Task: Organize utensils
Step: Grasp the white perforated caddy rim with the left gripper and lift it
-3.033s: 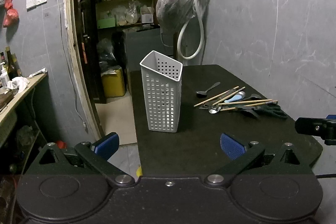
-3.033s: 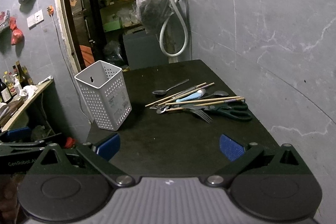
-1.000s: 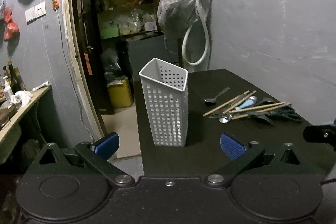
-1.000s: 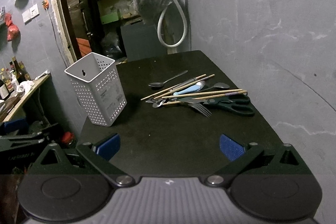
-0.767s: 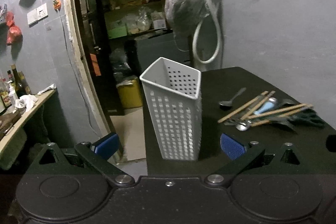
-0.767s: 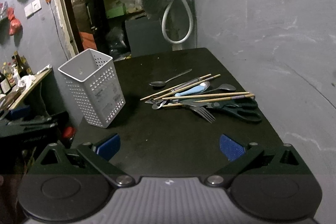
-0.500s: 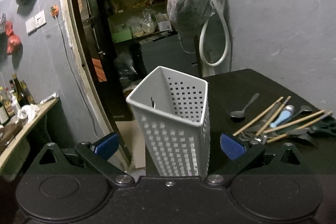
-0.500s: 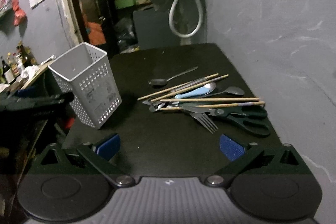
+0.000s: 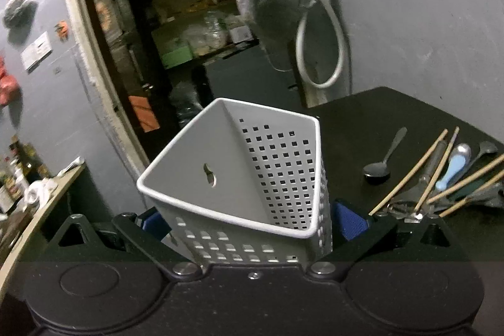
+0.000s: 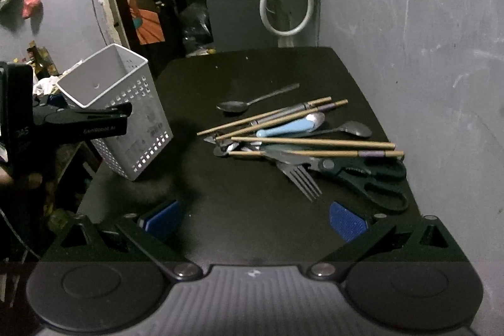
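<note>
The white perforated utensil caddy point(image 9: 252, 178) stands at the tabletop's point(image 10: 252, 203) left edge, at about nine o'clock from the utensil pile, and sits between the spread fingers of my left claw point(image 9: 252, 218); whether the blue pads point(image 9: 348, 221) press its walls, I cannot tell. At three o'clock from it lie a lone spoon point(image 10: 239, 105), wooden chopsticks point(image 10: 312, 143), a blue-handled spoon point(image 10: 285, 128), a fork point(image 10: 302, 177) and black scissors point(image 10: 368, 178), heaped together. My right claw point(image 10: 253, 221) hangs open over the near tabletop, holding nothing. Beyond, at twelve o'clock, a hose point(image 10: 285, 2) loops on the grey wall point(image 10: 409, 21) beside a dark doorway point(image 9: 157, 37).
</note>
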`<state>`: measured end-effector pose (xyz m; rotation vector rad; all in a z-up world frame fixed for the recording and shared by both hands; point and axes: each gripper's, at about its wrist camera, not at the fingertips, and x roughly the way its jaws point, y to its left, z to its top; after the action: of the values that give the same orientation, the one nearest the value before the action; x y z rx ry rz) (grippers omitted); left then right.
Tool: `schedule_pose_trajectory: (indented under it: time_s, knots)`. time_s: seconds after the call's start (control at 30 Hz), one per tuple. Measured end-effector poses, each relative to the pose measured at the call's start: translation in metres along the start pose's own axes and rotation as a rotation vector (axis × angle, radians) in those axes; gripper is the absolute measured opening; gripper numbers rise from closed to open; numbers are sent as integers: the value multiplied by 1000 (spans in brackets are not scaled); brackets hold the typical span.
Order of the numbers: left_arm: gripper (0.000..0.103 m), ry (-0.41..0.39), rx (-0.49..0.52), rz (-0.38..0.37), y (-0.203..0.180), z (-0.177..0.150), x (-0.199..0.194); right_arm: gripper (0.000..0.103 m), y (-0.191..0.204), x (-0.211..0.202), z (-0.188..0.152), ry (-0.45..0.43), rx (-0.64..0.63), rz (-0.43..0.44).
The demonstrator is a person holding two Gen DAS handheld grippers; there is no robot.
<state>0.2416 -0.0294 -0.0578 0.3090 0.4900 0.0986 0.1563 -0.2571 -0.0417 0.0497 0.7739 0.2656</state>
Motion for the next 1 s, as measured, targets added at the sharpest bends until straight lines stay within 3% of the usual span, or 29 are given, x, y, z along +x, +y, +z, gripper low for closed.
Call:
schedule_pose_trajectory:
  time_s: [0.23,0.43,0.73,0.87,1.0]
  knots:
    - [93,-56,68,-91,8,-5,1,103,11,-1,4,-8,65,-84]
    - [88,-96,68,-154,18,-13,-6,103,29,-2,1,-6,92,-144]
    - [85,-84,94,-288,35,-18,-18,103,42,3,-1,-4,104,-191]
    - [85,-66,101,-311,34,-21,-28,103,34,11,3,-19,106,-188]
    - [85,-34,51,-282,28,-25,-41,103,21,25,9,-65,57,-182]
